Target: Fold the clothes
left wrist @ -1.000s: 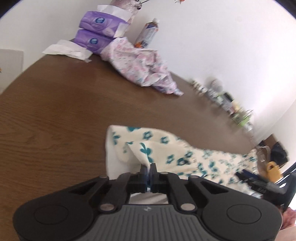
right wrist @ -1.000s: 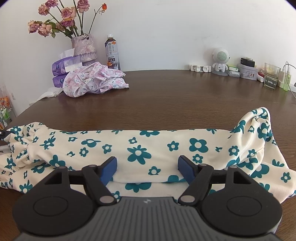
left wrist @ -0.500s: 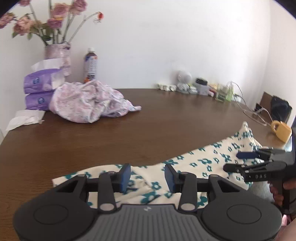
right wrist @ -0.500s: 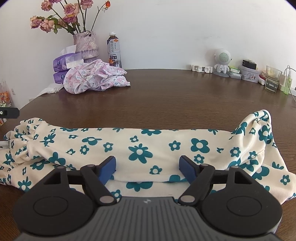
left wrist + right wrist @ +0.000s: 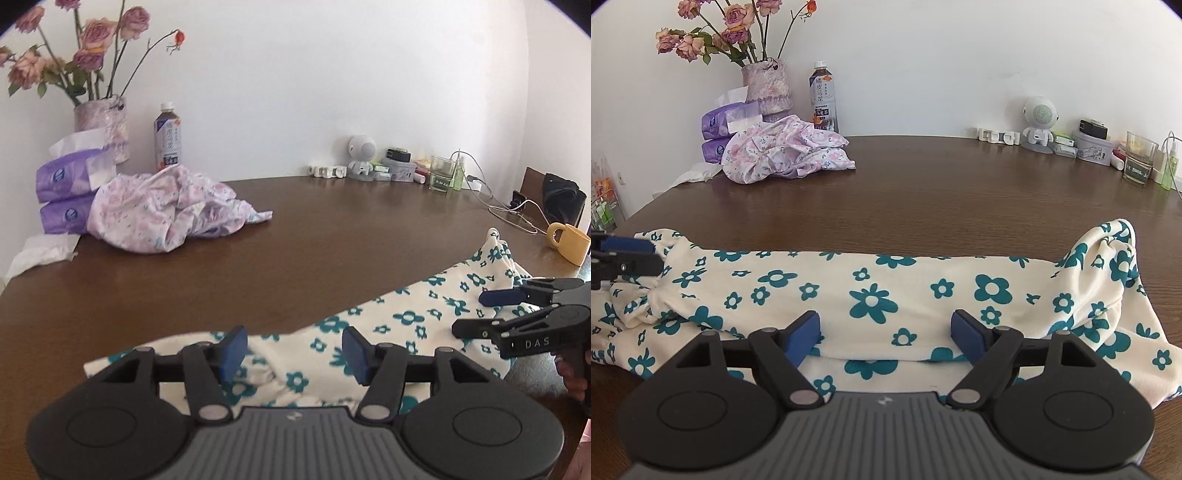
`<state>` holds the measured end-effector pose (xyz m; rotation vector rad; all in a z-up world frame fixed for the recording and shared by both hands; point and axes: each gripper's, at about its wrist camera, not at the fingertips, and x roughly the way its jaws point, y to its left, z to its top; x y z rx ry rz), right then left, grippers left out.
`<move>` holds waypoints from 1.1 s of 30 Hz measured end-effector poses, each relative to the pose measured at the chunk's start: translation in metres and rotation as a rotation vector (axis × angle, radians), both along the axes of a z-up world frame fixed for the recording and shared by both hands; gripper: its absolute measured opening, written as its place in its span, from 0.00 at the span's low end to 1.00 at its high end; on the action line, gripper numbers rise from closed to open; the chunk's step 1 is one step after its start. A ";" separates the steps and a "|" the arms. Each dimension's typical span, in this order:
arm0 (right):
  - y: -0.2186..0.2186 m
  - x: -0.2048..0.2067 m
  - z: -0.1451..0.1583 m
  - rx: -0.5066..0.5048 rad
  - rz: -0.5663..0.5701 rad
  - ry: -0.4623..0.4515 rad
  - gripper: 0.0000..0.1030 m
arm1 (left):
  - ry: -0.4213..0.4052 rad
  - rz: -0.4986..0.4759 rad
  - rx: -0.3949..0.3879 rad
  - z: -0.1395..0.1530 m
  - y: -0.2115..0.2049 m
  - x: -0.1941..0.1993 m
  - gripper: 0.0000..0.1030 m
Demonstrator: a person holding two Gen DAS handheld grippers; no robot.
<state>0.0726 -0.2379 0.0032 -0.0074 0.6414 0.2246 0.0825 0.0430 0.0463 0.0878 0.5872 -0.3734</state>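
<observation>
A cream garment with teal flowers (image 5: 886, 291) lies folded lengthwise in a long strip along the near edge of the brown table; it also shows in the left wrist view (image 5: 406, 325). My left gripper (image 5: 291, 354) is open and empty over the strip's left end. My right gripper (image 5: 886, 338) is open and empty over the strip's middle front edge. It also shows at the right of the left wrist view (image 5: 476, 314). A crumpled pink floral garment (image 5: 783, 155) lies at the far left of the table.
Purple tissue packs (image 5: 62, 192), a vase of roses (image 5: 768, 85) and a drink bottle (image 5: 823, 99) stand at the back left. A small white robot figure (image 5: 1039, 122), a glass (image 5: 1139, 158) and cables sit at the back right. A yellow mug (image 5: 569, 240) stands at the right edge.
My left gripper let go of the teal-flowered garment, opened wide and swung to face the back wall. The garment's left end now lies flat. My right gripper stayed open and barely moved.
</observation>
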 end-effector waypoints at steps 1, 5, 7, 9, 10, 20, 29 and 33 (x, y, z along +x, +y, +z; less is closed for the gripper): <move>0.000 0.000 0.000 -0.001 0.000 0.000 0.77 | -0.003 0.006 0.016 0.000 -0.003 0.007 0.54; 0.000 0.000 0.000 -0.002 0.002 0.001 0.78 | 0.069 0.070 0.108 -0.017 0.002 0.030 0.46; -0.001 0.000 0.000 0.002 0.005 0.001 0.78 | 0.097 0.065 0.077 -0.023 0.018 0.025 0.40; -0.002 0.000 0.000 0.007 0.009 0.001 0.78 | 0.113 0.045 0.042 -0.023 0.030 0.018 0.37; -0.002 0.000 0.000 0.007 0.010 0.001 0.78 | 0.114 0.027 0.024 -0.019 0.036 0.015 0.36; 0.001 0.000 0.000 -0.018 0.012 0.001 0.78 | 0.067 -0.233 0.335 0.001 0.059 0.029 0.55; 0.008 0.001 0.000 -0.046 -0.006 0.002 0.80 | 0.193 -0.428 0.204 -0.014 0.083 0.035 0.04; 0.009 0.001 0.000 -0.051 -0.006 0.002 0.80 | 0.229 -0.444 0.185 -0.008 0.093 0.020 0.03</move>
